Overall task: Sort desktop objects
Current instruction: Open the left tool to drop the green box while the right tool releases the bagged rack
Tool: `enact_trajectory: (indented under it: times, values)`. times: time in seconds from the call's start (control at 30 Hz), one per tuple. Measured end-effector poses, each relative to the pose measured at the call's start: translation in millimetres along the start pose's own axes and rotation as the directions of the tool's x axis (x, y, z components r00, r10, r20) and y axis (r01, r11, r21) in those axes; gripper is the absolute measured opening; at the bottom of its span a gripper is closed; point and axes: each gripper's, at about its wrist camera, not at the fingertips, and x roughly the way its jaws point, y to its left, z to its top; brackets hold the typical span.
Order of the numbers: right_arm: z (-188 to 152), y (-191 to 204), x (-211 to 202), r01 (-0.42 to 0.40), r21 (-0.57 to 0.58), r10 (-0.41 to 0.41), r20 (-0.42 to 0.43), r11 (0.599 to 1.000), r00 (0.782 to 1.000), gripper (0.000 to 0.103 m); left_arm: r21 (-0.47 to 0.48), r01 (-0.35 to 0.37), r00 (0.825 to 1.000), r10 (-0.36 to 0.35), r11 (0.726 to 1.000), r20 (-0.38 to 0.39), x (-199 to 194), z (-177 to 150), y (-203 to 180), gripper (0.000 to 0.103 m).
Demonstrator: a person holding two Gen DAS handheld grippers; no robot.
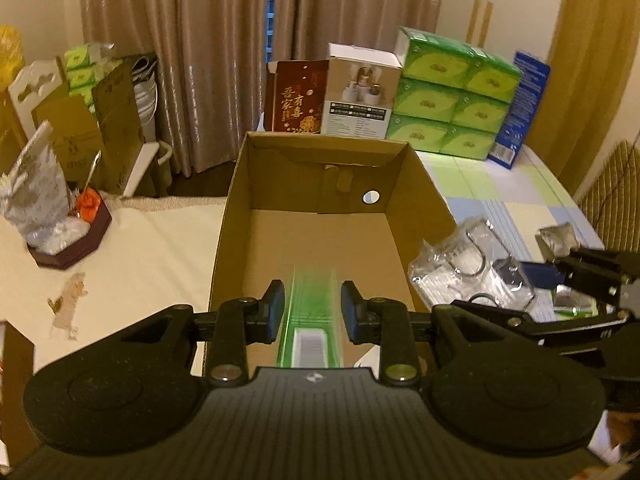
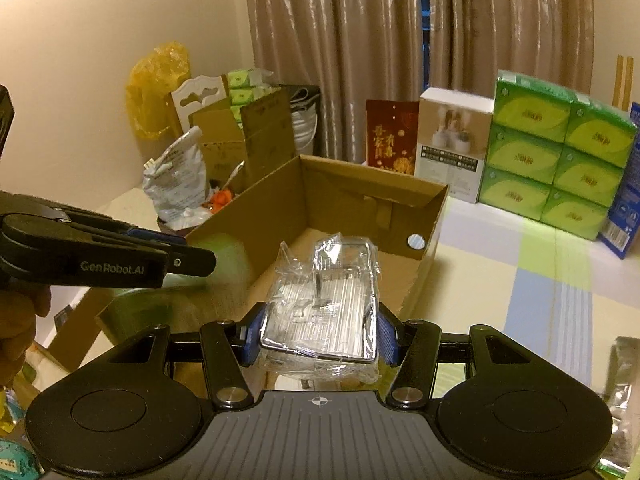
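two tongs over the cardboard box [image 1: 316, 240]: left tongs [image 1: 312, 316] parted around blurred green packet [image 1: 310, 320], right tongs [image 2: 318, 338] clamped on wrapped metal rack [image 2: 324, 300].

Brown cardboard box [image 1: 320, 216]; beyond it, bright green tissue packs [image 1: 452, 92] with yellow-green ovals and a dark red box [image 1: 296, 96] with gold characters. Right of the box, the tablecloth [image 2: 540, 272] shows pale green, blue and cream blocks.

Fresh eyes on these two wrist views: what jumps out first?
The open cardboard box dominates mid-table. A blurred green packet sits between the left claw fingers, which look parted around it, over the box's near end. The right claw clamps a plastic-wrapped shiny metal item beside the box, with stacked green tissue packs behind.
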Motion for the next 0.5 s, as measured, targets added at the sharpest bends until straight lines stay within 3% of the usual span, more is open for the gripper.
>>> enact_trajectory:
  times: [0.2,0.3,0.5]
  values:
    - [0,-2,9,-0.027,0.041,0.027,0.016,0.999,1.0,0.053,-0.01,-0.031,0.999,0.031,0.999,0.022,-12,-3,6,0.025]
    - [4,-4,5,-0.053,0.076,0.05,0.046,0.996,0.998,0.067,-0.008,-0.039,0.999,0.04,0.999,0.028,-21,-4,7,0.026]
    - [13,-7,-21,-0.046,0.087,0.039,0.079,0.995,0.996,0.07,-0.028,-0.039,0.999,0.04,0.999,0.036,-37,-10,3,0.034]
